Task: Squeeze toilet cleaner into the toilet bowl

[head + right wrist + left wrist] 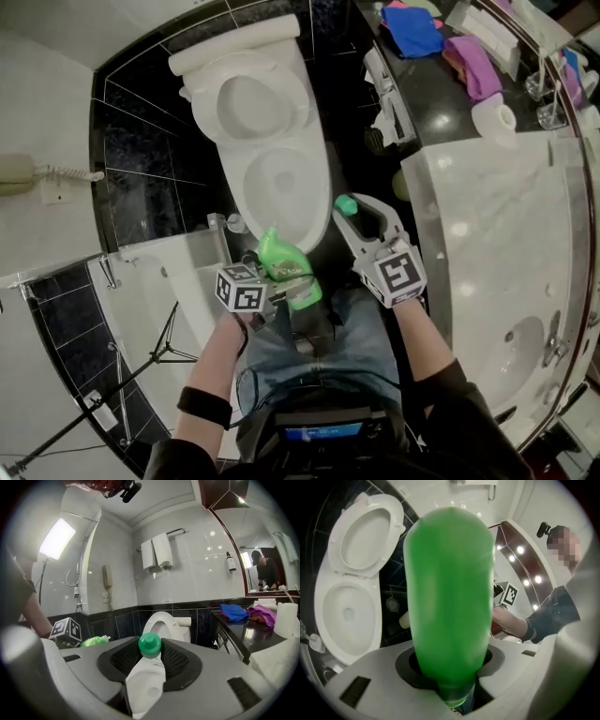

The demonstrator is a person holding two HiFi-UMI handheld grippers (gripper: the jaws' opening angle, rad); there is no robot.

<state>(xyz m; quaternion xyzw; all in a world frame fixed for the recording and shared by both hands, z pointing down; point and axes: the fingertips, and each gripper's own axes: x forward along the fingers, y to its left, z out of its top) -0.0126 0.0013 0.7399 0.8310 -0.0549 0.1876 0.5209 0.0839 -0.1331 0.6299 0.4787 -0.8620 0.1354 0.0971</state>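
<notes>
Just in front of the open toilet bowl (247,190), the left gripper (277,286) pinches the green bottle (449,588), nozzle toward the bowl, apparently ready to squeeze, while the right gripper (361,217) pinches the loose green cap (149,645) out of the way.

Left gripper (449,667) and right gripper (150,649) (abreast) grip.

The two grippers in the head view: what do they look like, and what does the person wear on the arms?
Both the left gripper and the right gripper have light grey bodies with black pads. Each carries a white cube with black square markers. The right arm has a dark sleeve; the left forearm wears a black band.
</notes>
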